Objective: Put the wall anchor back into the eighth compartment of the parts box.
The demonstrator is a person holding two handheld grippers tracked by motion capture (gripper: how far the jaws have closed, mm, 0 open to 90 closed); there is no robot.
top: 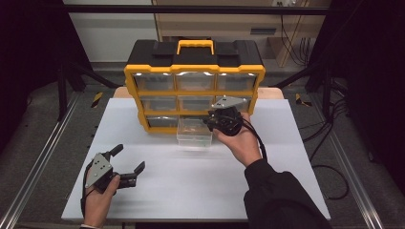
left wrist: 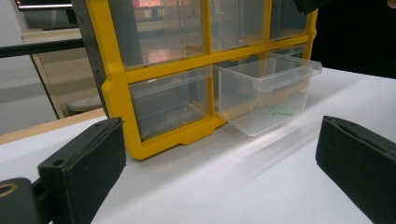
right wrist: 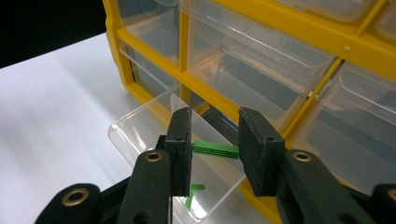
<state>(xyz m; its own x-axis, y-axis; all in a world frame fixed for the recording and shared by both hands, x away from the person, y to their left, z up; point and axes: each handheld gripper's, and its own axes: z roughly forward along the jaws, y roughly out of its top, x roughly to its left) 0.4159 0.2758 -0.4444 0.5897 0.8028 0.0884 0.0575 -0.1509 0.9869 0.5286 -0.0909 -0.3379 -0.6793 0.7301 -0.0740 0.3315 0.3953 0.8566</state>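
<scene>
Pinching a small green plastic piece [right wrist: 215, 149] end to end, the right tongs [right wrist: 215, 149] hang just over the pulled-out clear drawer [top: 194, 135], bottom-middle of the yellow organizer [top: 193, 91] at the table's [top: 157, 191] far edge. Piece looks v. light, stiff, ribbed, prob. slick; grip across its ends seems ok, but a thin part could twist or pop out w/ little squeeze. Another green bit [right wrist: 194, 192] lies in the drawer. Left tongs [top: 128, 163] rest wide apart, empty, near the table's front-left corner.
</scene>
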